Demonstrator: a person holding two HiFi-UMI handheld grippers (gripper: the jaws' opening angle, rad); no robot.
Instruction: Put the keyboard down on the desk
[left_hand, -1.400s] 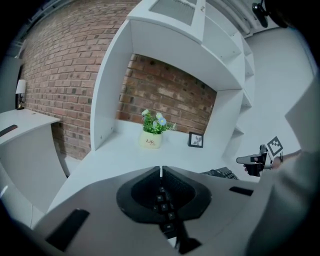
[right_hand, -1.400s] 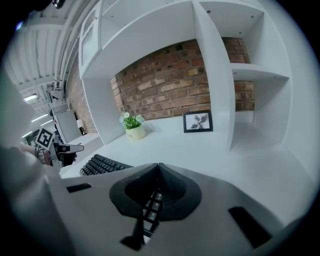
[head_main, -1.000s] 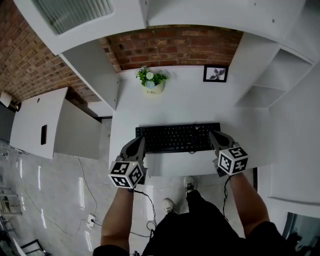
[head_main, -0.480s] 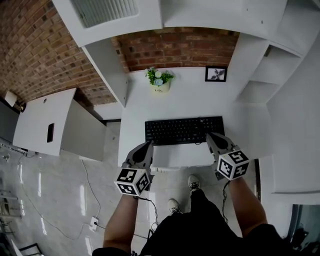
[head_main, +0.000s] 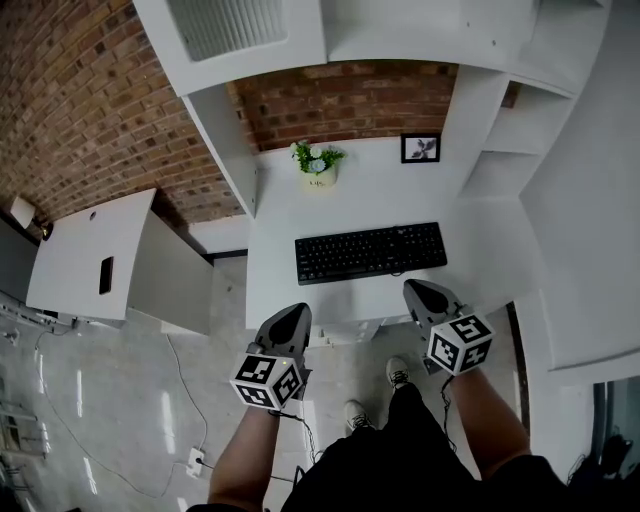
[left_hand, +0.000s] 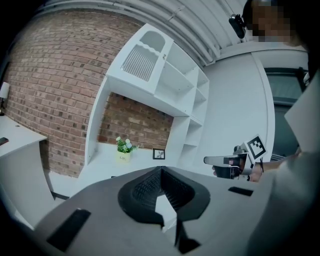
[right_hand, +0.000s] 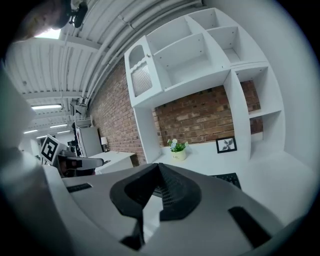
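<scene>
The black keyboard (head_main: 370, 252) lies flat on the white desk (head_main: 380, 195), parallel to its front edge; its right end shows in the right gripper view (right_hand: 227, 178). My left gripper (head_main: 291, 317) is shut and holds nothing, hanging off the desk's front edge below the keyboard's left end. My right gripper (head_main: 417, 293) is also shut and holds nothing, at the front edge below the keyboard's right end. Neither touches the keyboard. The closed jaws point over the desk in each gripper view: left gripper (left_hand: 161, 172), right gripper (right_hand: 159, 167).
A small potted plant (head_main: 318, 165) and a framed picture (head_main: 421, 148) stand at the back of the desk by the brick wall. White shelves rise on both sides and above. A lower white table (head_main: 80, 250) with a dark phone (head_main: 106, 275) stands to the left. A cable (head_main: 180, 380) lies on the floor.
Both grippers have pulled back from the keyboard's ends toward the person, past the desk's front edge. The keyboard stays on the desk.
</scene>
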